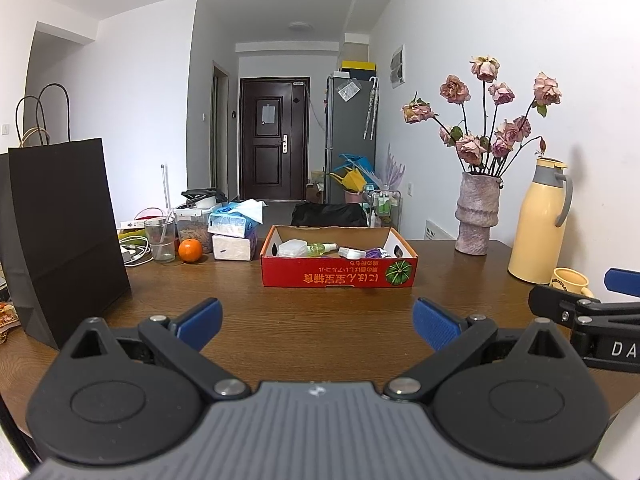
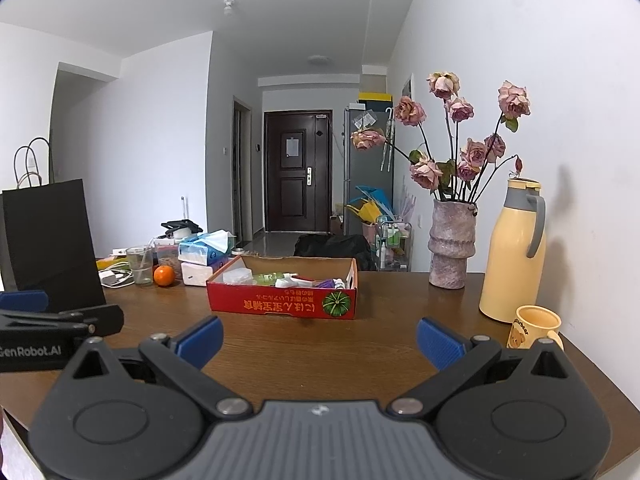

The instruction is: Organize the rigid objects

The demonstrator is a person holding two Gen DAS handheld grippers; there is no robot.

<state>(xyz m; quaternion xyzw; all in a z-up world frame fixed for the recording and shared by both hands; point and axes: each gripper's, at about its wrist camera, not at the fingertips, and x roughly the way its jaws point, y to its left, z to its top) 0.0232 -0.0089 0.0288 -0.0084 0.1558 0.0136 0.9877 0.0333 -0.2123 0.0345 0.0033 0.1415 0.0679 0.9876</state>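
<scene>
A red cardboard box (image 1: 339, 275) (image 2: 280, 302) sits mid-table, holding a white case (image 1: 292, 247), a green spray bottle (image 1: 320, 247), a purple item (image 1: 374, 253) and other small things. My left gripper (image 1: 316, 324) hovers open over bare wood in front of the box, nothing between its blue pads. The right gripper (image 2: 318, 342) is open too, empty, nearer the table's right side. Each gripper shows at the edge of the other's view: right gripper (image 1: 580, 300), left gripper (image 2: 60, 316).
A black paper bag (image 1: 60, 232) stands at the left. Behind it are a glass (image 1: 160, 238), an orange (image 1: 190, 250), tissue packs (image 1: 234, 234) and cables. At right stand a vase of dried roses (image 1: 478, 216), a yellow thermos (image 1: 538, 224) and a yellow mug (image 2: 534, 326).
</scene>
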